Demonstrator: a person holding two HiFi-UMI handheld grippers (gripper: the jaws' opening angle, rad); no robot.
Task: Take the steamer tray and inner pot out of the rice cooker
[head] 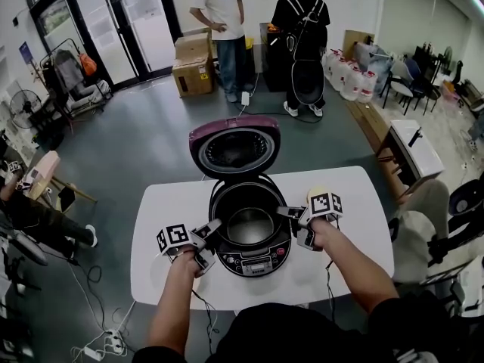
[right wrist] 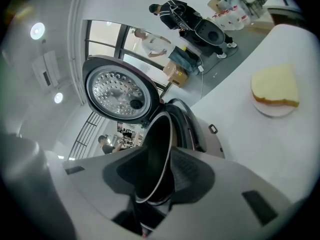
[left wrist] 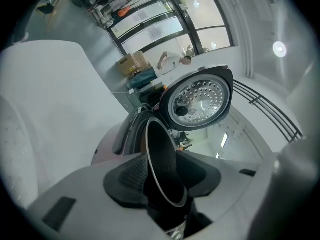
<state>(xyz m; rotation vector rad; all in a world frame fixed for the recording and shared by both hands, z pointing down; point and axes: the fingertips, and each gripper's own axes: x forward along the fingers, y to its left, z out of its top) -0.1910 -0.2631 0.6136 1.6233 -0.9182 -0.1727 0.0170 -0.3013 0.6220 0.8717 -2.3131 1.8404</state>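
Gripping inner pot (head: pixel 250 227) rim, L gripper (head: pixel 214 228) & R gripper (head: pixel 286 212) both clamped on.

I can read nothing: the print on the cooker panel (head: pixel 255 264), between my left tongs (head: pixel 214 227) and right tongs (head: pixel 286 212), is too small.

— What stood beyond the white bench (head: pixel 363 203)?
— One person in a white shirt (head: pixel 223 10) and one in black (head: pixel 302 21), beside stacked cardboard boxes (head: pixel 193 65) and a row of white jugs (head: pixel 349 78).
— And on the bench?
— A pale yellow wedge (right wrist: pixel 276 85) lay on a small white plate (right wrist: pixel 270 110).
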